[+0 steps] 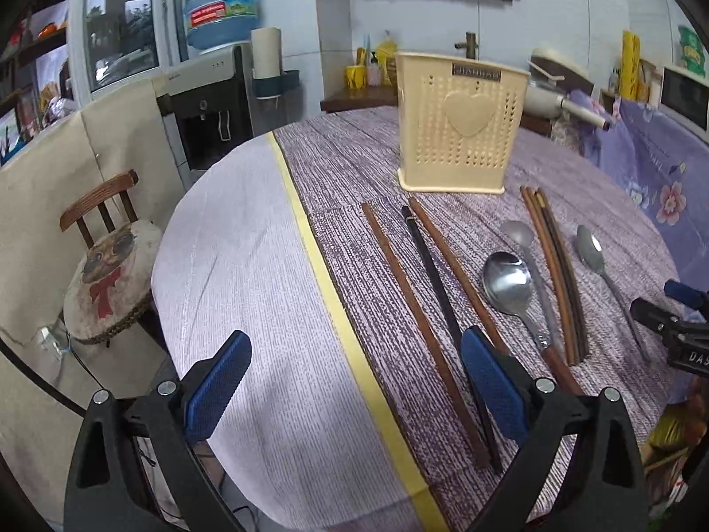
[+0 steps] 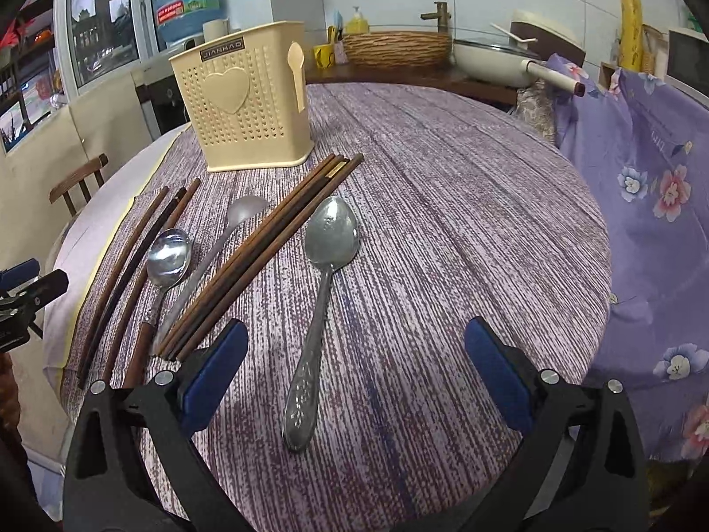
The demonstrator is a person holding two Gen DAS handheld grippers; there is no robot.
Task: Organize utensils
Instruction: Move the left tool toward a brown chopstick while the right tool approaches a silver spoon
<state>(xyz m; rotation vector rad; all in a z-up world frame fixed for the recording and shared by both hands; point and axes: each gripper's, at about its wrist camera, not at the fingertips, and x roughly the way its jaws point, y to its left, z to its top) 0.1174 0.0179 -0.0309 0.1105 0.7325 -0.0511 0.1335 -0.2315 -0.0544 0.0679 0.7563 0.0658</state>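
On the purple tablecloth point(image 2: 443, 221), chopsticks point(image 2: 257, 248) and spoons point(image 2: 328, 239) lie beneath both released hand-held grippers point(image 1: 354, 394) point(image 2: 354, 372).

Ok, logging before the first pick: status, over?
Left gripper open, right gripper open, both empty. Chopsticks and spoons all flat on tablecloth; holder upright behind them. Nothing blocking.
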